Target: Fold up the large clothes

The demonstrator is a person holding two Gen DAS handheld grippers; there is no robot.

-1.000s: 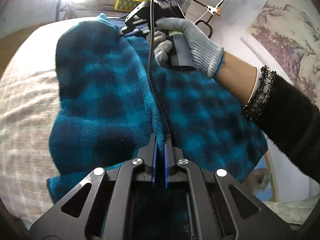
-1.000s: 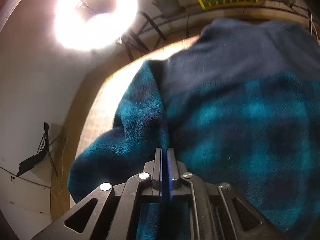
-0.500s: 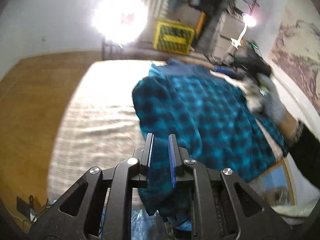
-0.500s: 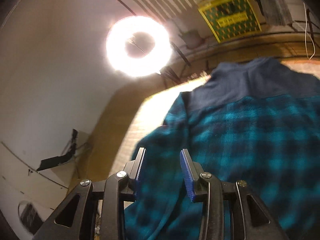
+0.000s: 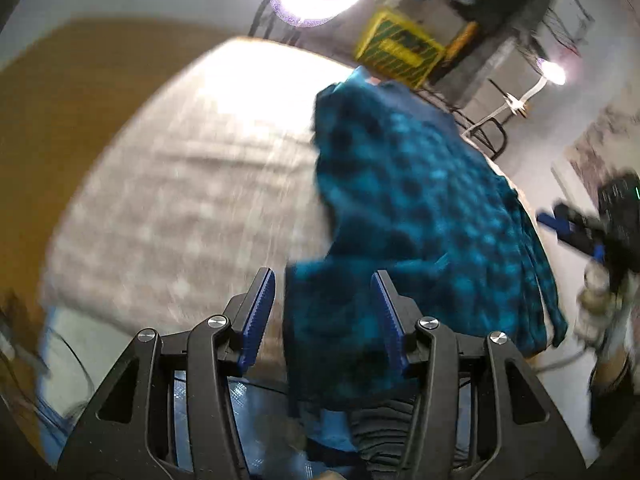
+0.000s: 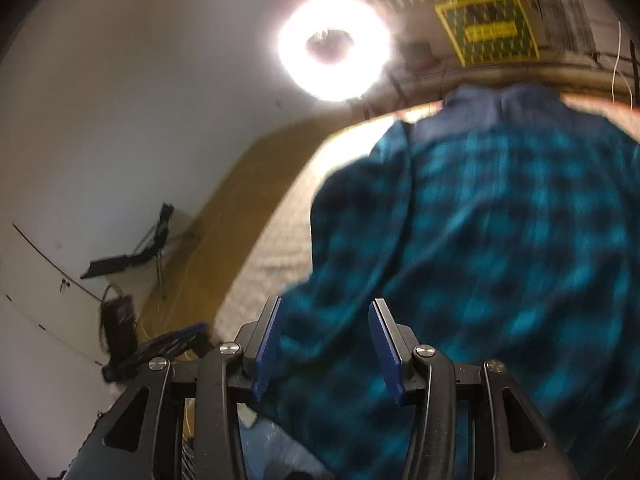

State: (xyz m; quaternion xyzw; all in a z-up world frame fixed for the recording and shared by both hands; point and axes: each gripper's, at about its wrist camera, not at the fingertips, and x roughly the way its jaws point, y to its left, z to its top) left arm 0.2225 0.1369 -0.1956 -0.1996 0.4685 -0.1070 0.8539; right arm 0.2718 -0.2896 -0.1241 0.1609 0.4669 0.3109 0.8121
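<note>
Apparently one side fold is laid: the plaid shirt (image 5: 420, 208) lies doubled on the bed (image 5: 192, 200); left gripper (image 5: 324, 316) and right gripper (image 6: 326, 346), jaws just opened, stand spread, pinching nothing. Further folds remain.

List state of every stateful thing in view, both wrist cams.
left gripper: open, jaws just opening, nothing pinched
right gripper: open, jaws just opening, empty
plaid shirt: released, one side folded over, lying on bed
ring light: on
</note>
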